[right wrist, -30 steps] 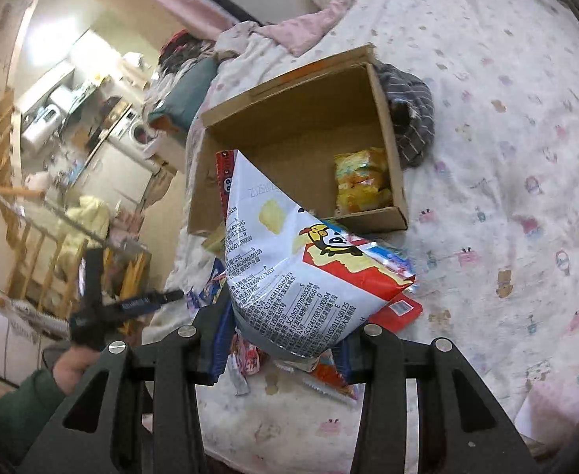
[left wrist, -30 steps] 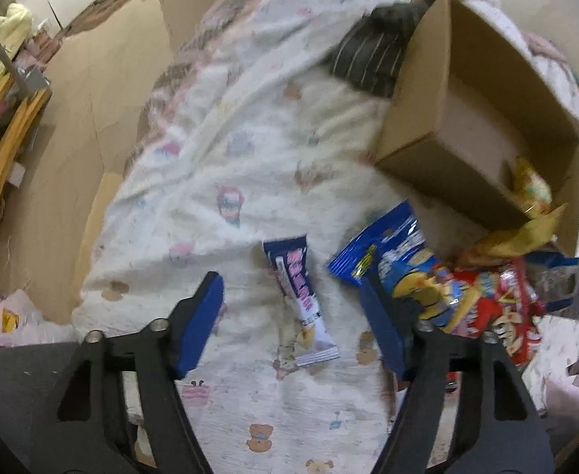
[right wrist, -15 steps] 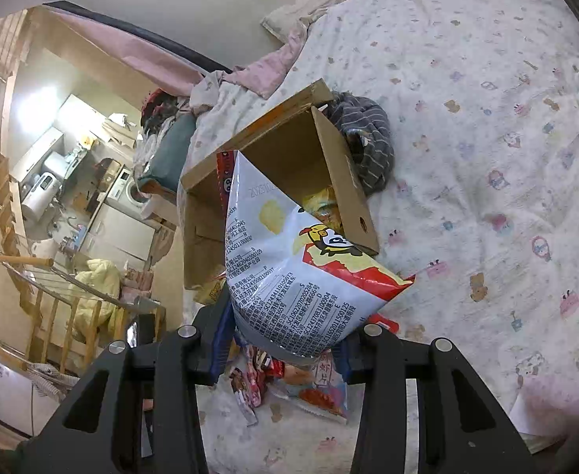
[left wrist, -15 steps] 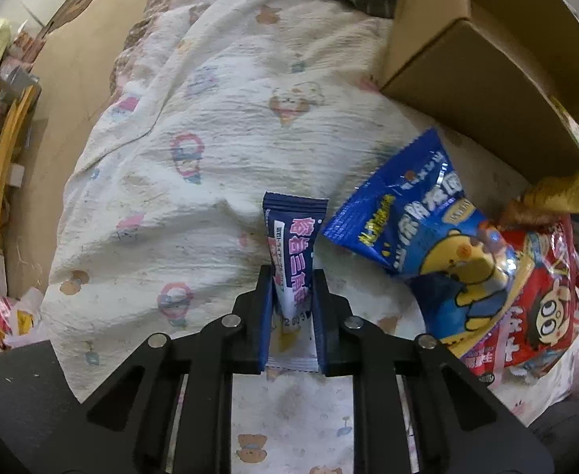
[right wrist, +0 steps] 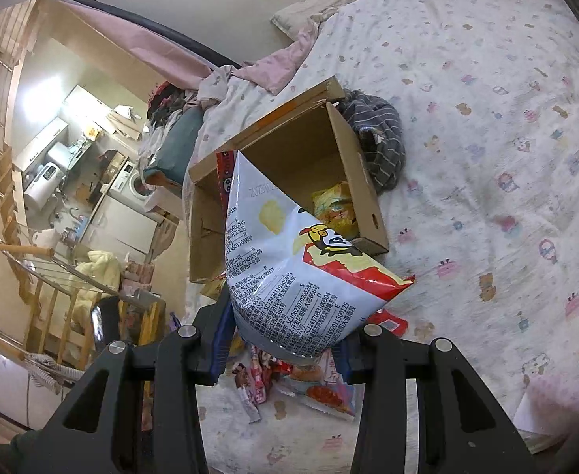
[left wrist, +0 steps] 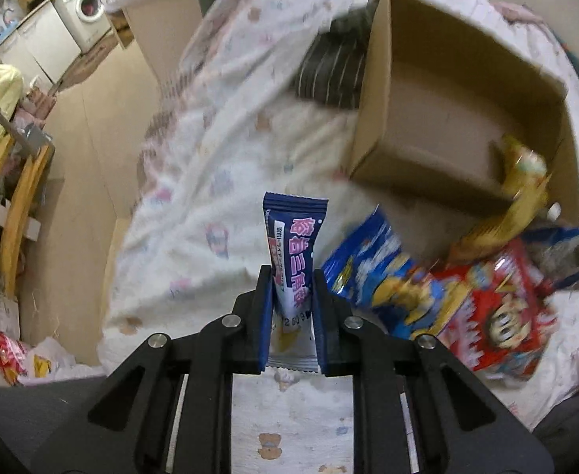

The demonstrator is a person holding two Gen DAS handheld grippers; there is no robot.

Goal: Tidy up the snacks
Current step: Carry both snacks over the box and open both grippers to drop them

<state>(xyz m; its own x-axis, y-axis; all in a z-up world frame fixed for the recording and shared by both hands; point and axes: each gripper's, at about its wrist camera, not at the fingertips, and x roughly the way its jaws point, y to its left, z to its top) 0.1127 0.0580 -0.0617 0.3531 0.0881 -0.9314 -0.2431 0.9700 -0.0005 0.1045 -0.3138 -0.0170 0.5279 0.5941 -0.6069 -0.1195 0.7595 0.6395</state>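
My left gripper [left wrist: 291,276] is shut on a narrow dark-blue snack stick pack [left wrist: 293,245] and holds it upright above the bedsheet. To its right a blue chip bag [left wrist: 372,276] and a red snack bag [left wrist: 499,316] lie on the bed. Behind them sits the open cardboard box [left wrist: 380,91] with a yellow packet [left wrist: 522,170] inside. In the right wrist view my right gripper [right wrist: 285,316] is shut on a large silver chip bag [right wrist: 289,268], held up in front of the same cardboard box [right wrist: 364,181]. Small snack packs [right wrist: 313,387] lie on the sheet below it.
A striped grey garment [right wrist: 380,134] lies bunched against the box's far side. The bed edge [left wrist: 131,205] drops to the floor on the left, with a wooden railing [left wrist: 9,197] and a washing machine [left wrist: 88,4] beyond. A patterned sheet [right wrist: 506,158] spreads to the right.
The left gripper came down around the blue stick pack, closed on it and has lifted it off the sheet. The right gripper keeps the silver bag held, shifting only slightly.
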